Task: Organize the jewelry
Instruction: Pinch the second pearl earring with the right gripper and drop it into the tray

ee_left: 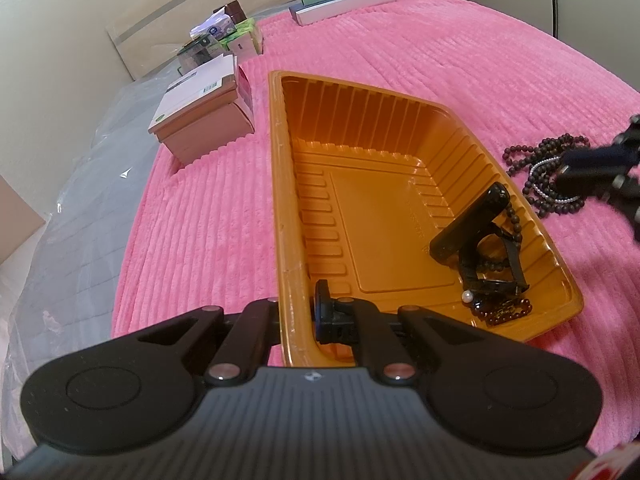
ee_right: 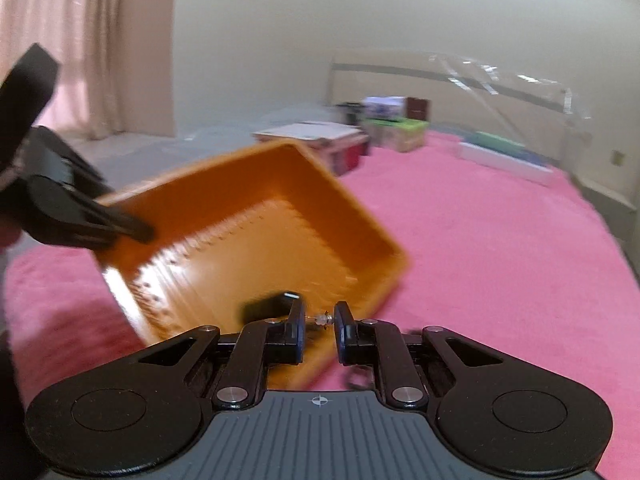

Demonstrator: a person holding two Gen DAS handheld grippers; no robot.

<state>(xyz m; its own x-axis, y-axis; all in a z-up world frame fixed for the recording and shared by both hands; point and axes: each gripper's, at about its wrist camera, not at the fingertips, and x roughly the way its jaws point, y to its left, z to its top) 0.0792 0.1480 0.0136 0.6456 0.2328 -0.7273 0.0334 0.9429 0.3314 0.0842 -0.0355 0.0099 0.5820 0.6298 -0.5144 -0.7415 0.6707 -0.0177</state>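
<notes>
The orange tray point(ee_left: 400, 200) is laid on the pink blanket point(ee_left: 440, 60), its long axis running away from the left gripper point(ee_left: 298, 316), whose pads are pinched on the near rim. A beaded necklace point(ee_left: 548, 172) is seen just beside the tray's right wall, and a small pearl earring point(ee_right: 322, 319) is pinched crosswise between the right gripper's point(ee_right: 320, 322) pads above the tray's near end.

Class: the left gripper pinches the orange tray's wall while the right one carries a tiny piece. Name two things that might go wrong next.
1. The small pearl-like piece sits at the very tips of the right gripper; it might slip onto the pink blanket.
2. The left gripper holds the orange tray by one wall only, so the tray may tilt and shift the jewelry inside.
</notes>
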